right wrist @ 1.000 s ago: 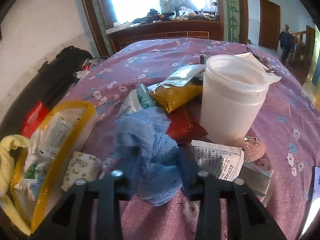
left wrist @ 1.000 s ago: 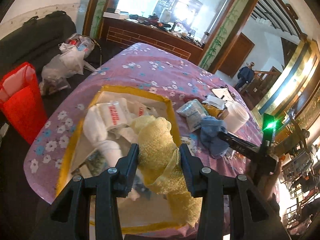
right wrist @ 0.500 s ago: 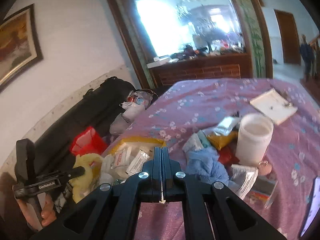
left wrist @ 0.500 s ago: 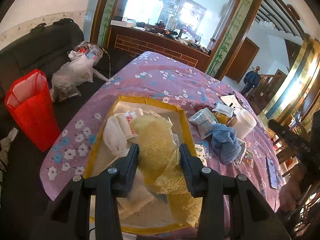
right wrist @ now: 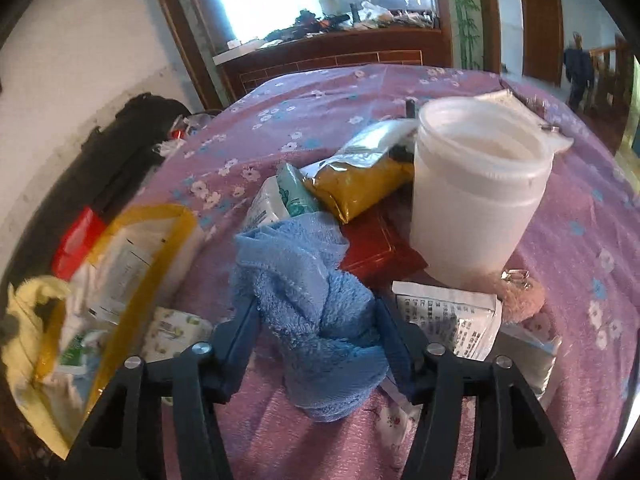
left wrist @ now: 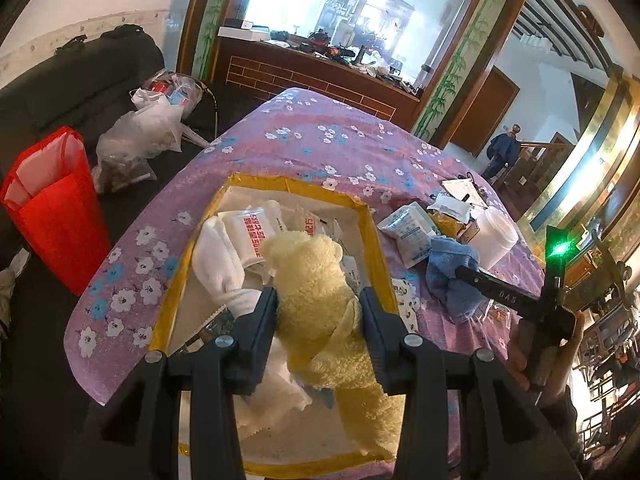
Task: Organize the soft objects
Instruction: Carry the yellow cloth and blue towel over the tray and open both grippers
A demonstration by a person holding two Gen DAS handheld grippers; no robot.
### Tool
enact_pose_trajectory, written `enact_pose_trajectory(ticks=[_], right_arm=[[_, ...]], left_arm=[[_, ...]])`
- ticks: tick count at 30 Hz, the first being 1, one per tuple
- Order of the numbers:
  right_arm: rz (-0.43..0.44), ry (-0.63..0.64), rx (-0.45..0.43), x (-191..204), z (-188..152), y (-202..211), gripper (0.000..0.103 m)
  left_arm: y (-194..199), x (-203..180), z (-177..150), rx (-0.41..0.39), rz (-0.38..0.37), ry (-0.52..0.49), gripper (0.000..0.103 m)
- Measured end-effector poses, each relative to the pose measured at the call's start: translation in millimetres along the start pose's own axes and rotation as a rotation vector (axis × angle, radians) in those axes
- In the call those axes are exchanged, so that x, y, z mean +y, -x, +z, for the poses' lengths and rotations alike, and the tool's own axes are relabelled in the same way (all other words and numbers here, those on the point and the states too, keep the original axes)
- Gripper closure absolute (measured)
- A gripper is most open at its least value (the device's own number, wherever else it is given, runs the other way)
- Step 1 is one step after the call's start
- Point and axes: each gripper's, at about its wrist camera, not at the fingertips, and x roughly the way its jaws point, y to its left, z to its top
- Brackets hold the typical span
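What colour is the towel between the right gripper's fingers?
Blue. The towel shows best in the right wrist view, between the right gripper fingers.

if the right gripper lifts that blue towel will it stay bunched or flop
Likely flop: the blue towel is soft terry, crumpled in loose folds, so its free ends would probably sag below the right gripper. It looks light for its bulk, and the fuzzy pile should resist slipping.

Black gripper (left wrist: 319,308), silver screws
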Motion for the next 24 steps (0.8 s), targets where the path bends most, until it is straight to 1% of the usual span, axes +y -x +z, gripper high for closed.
enact_pose_trajectory(ticks=[1,2,3,4,6,8,10,11,14,15,16,19,22,23,24], right_arm=[[-0.037,0.015,-0.003,2,-1,0,0.064],[-0.049,0.019,-0.002,1,-1,0,0.069],[-0.037,0.011,-0.005,1,1,3,0.07],[-0.037,0.014,-0.012,1,1,7,0.075],[-0.018,-0.002,-0.035,-2,2,19,0.078],[0.065,-0.023,-0.089,3,2,48,0.078],[0.128,-0.02,-0.149,15,2,76,0.078],[0.186,-0.011,-0.191,24,2,100,0.078],[0.297,0.02,-0.251,48,0,145,0.078],[0.334,0.039,-0.26,57,-1,159,0.078],[0.357,0.049,-0.253,65,-1,166,0.078],[0.489,0.061,-0.216,88,-5,179,0.077],[0.616,0.016,-0.176,105,-7,170,0.076],[0.63,0.003,-0.161,112,-5,159,0.076],[0.617,0.002,-0.144,120,-3,147,0.076]], left_arm=[[-1,0,0,0.001,-0.002,-0.001,0.062],[-2,0,1,0.001,-0.004,-0.003,0.062],[-4,0,1,0.002,-0.001,-0.003,0.062],[-4,0,1,0.001,-0.001,0.0,0.062],[-5,1,1,0.001,-0.004,0.002,0.062],[-5,1,1,-0.005,0.002,-0.007,0.062],[-5,1,1,-0.014,0.024,-0.02,0.062],[-4,1,2,-0.018,0.032,-0.023,0.062],[2,4,4,-0.035,0.047,-0.033,0.062],[6,4,4,-0.041,0.051,-0.042,0.062],[9,5,4,-0.046,0.059,-0.049,0.062],[21,5,2,-0.058,0.065,-0.081,0.062],[25,5,-1,-0.066,0.087,-0.124,0.062],[24,6,0,-0.065,0.09,-0.13,0.062],[19,8,1,-0.062,0.091,-0.135,0.062]])
